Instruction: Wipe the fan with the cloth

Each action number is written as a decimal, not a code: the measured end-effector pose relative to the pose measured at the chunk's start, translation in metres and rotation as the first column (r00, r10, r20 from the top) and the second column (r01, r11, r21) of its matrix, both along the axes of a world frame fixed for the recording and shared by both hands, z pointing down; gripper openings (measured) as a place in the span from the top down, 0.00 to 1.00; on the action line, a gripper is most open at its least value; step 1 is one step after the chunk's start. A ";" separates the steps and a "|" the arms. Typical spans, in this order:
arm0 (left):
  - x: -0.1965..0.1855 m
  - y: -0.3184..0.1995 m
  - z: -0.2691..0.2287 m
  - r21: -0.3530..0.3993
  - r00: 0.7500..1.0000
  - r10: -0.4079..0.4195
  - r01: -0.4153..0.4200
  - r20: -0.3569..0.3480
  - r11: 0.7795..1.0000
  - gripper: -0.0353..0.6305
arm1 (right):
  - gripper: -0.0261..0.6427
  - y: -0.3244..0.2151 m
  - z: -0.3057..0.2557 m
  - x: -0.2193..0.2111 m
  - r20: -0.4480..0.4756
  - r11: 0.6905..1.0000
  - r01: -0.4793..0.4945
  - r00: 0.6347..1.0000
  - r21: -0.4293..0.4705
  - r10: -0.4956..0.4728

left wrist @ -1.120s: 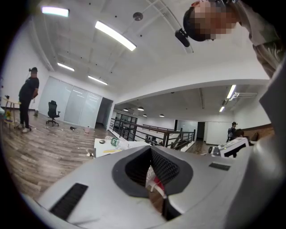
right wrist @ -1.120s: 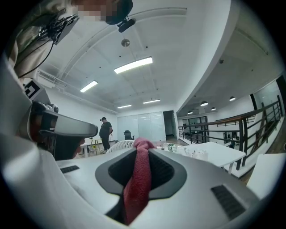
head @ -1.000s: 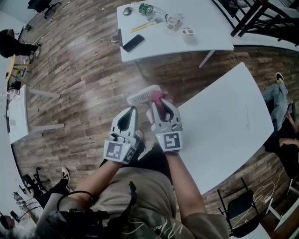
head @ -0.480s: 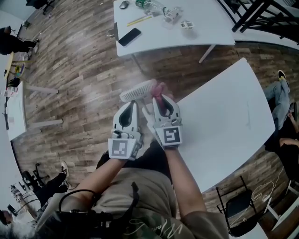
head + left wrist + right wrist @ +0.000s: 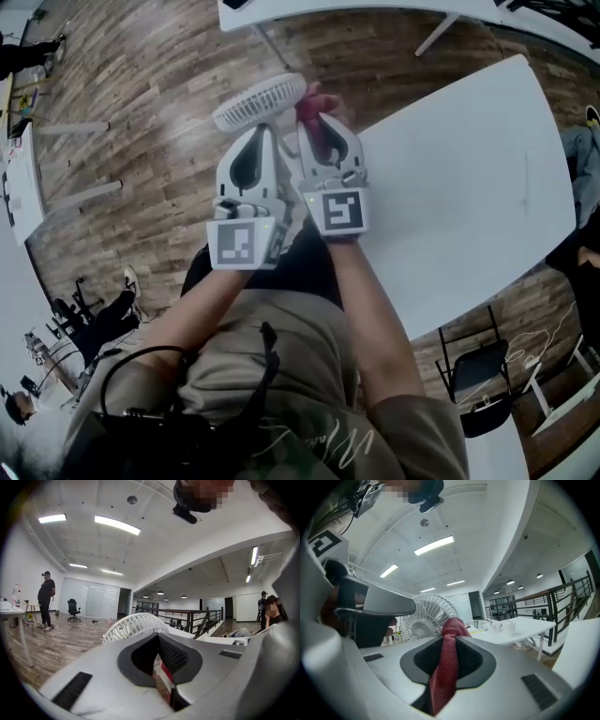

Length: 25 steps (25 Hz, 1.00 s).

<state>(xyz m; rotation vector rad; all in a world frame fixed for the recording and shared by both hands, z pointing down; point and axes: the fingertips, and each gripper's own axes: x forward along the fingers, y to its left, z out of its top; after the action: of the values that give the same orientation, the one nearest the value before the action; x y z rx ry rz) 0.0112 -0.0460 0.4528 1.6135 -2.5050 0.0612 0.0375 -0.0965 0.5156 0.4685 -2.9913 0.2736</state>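
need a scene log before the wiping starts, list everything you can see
fan: one, white, in the air over the floor, at the left gripper's tips
cloth: one, red, bunched between the right gripper's jaws, beside the fan
near table: one, white, at the person's right
far table: one, white, top edge of the head view
chair: one, black, by the near table's lower edge
floor: brown wood planks
bystander: one, dark clothes, standing far off
left gripper: one, white, shut on the fan
right gripper: one, white, shut on the cloth
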 end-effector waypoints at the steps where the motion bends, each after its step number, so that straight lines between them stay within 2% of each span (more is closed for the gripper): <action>1: -0.002 0.003 0.003 0.004 1.000 -0.006 0.006 -0.001 1.000 0.92 | 0.84 0.002 0.002 -0.002 0.007 1.000 0.000 1.000 0.004 0.000; 5: -0.009 0.009 0.012 0.039 0.999 -0.040 0.039 0.020 0.998 0.92 | 0.84 0.001 0.013 -0.008 0.001 1.000 0.014 1.000 -0.002 -0.014; 9: 0.003 0.024 0.010 0.023 0.997 -0.074 0.075 -0.015 0.997 0.92 | 0.84 0.015 0.009 0.008 0.008 1.000 0.022 1.000 0.009 -0.022; 13: -0.004 0.026 0.011 0.012 0.999 -0.036 0.036 0.007 0.999 0.92 | 0.84 0.020 -0.009 0.016 0.057 1.000 0.016 0.998 0.027 -0.017; 15: -0.013 0.029 0.014 -0.009 0.999 -0.042 0.042 -0.011 0.999 0.92 | 0.84 0.027 -0.029 0.015 0.101 0.999 0.041 0.994 0.033 -0.044; 17: -0.017 0.031 0.013 -0.021 0.998 -0.050 0.050 -0.041 0.999 0.92 | 0.84 0.038 -0.054 0.014 0.150 0.994 0.078 0.985 0.077 -0.089; 19: -0.010 0.027 0.005 -0.003 0.998 -0.025 0.025 -0.056 1.000 0.92 | 0.84 0.051 -0.075 0.010 0.182 0.985 0.107 0.974 0.137 -0.132; 25: -0.015 0.031 -0.008 0.014 0.997 -0.045 0.045 -0.061 0.999 0.92 | 0.85 0.067 -0.094 -0.013 0.169 0.961 0.161 0.965 0.223 -0.201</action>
<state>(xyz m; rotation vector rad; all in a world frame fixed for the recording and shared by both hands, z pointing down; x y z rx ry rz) -0.0033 -0.0148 0.4448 1.5397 -2.5003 -0.0119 0.0247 -0.0291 0.4216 0.1891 -3.2395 -0.0125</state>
